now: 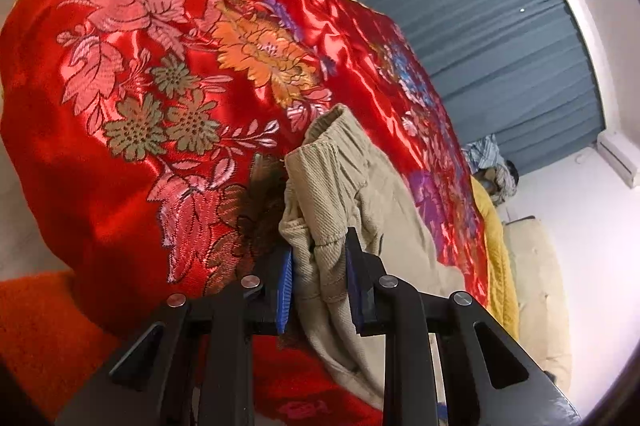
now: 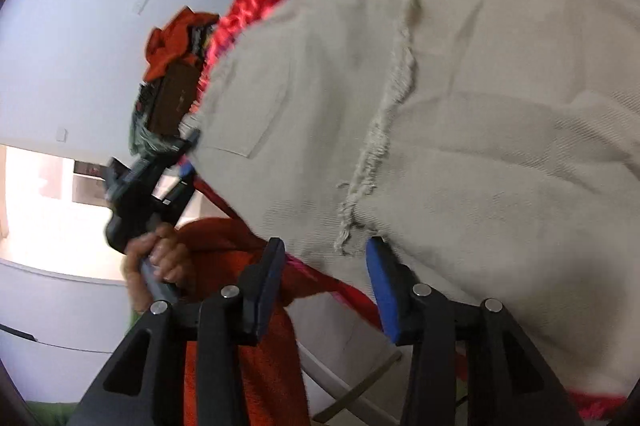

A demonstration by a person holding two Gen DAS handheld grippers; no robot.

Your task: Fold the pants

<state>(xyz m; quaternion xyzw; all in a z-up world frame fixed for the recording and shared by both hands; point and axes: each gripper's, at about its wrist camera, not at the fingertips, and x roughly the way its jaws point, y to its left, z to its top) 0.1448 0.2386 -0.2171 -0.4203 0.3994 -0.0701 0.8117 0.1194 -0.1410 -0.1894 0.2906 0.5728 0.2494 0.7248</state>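
Observation:
Beige corduroy pants (image 1: 352, 186) lie on a red floral satin bedspread (image 1: 160, 66). My left gripper (image 1: 320, 254) is shut on the bunched elastic waistband of the pants, lifting it off the bed. In the right wrist view the pants (image 2: 460, 106) spread wide, with a frayed hem edge (image 2: 380, 146) running down the middle. My right gripper (image 2: 324, 250) is open, its blue pads (image 2: 384, 290) on either side of the frayed hem's lower end, touching nothing clearly. The left gripper (image 2: 188, 146) also shows there, held by a hand, clamped on the pants' far edge.
A yellow blanket (image 1: 496, 246) edges the bed under the bedspread. Blue curtains (image 1: 480, 26) hang behind. An orange towel (image 2: 256, 346) lies under my right gripper. Clothes are piled (image 2: 176, 42) at the bed's far end. A white wall is at left.

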